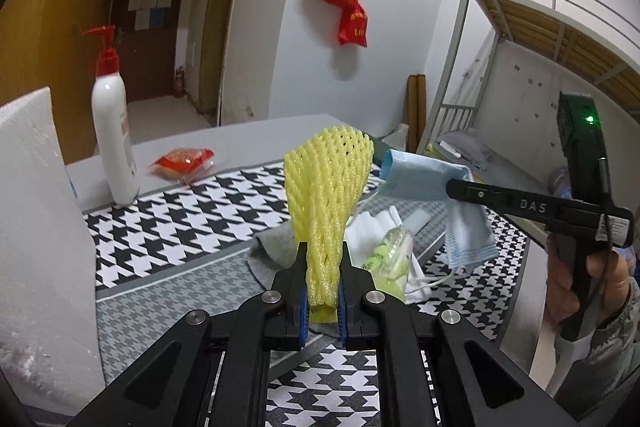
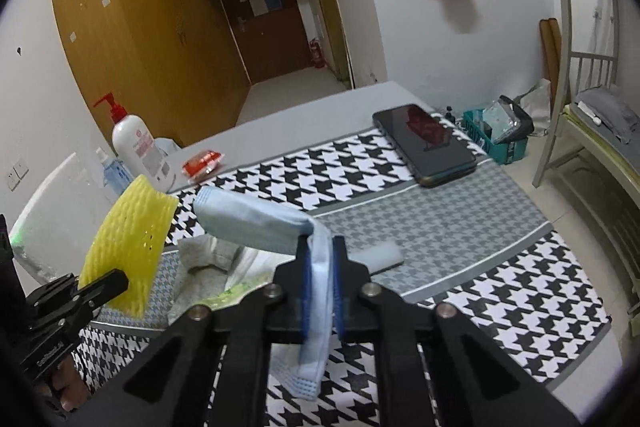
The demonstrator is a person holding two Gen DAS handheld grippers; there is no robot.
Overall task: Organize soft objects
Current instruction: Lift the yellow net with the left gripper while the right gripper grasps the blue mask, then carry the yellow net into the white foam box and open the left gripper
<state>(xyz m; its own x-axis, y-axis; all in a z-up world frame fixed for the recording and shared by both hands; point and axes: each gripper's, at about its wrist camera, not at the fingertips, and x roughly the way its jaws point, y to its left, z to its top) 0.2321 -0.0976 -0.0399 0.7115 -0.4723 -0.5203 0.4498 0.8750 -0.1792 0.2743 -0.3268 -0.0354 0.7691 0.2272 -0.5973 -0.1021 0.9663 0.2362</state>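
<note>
My left gripper (image 1: 323, 251) is shut on a yellow foam net sleeve (image 1: 330, 187), which stands up fan-like above the jaws; the same sleeve (image 2: 130, 247) shows at the left of the right wrist view. My right gripper (image 2: 320, 247) is shut on a folded light-blue face mask (image 2: 256, 223), one end sticking out to the left, the other drooping below the jaws. In the left wrist view the right gripper (image 1: 452, 189) holds that mask (image 1: 424, 179) above the table. A grey cloth (image 2: 200, 267), a white mask (image 1: 376, 227) and a clear green-printed packet (image 1: 390, 259) lie heaped on the houndstooth mat (image 2: 360, 171).
A white pump bottle (image 1: 114, 131) with a red top stands at the back left beside a red snack packet (image 1: 182, 163). A black phone (image 2: 424, 143) lies at the mat's far right. A white foam block (image 1: 36, 227) stands at the left. A bunk bed (image 1: 540, 39) is beyond the table.
</note>
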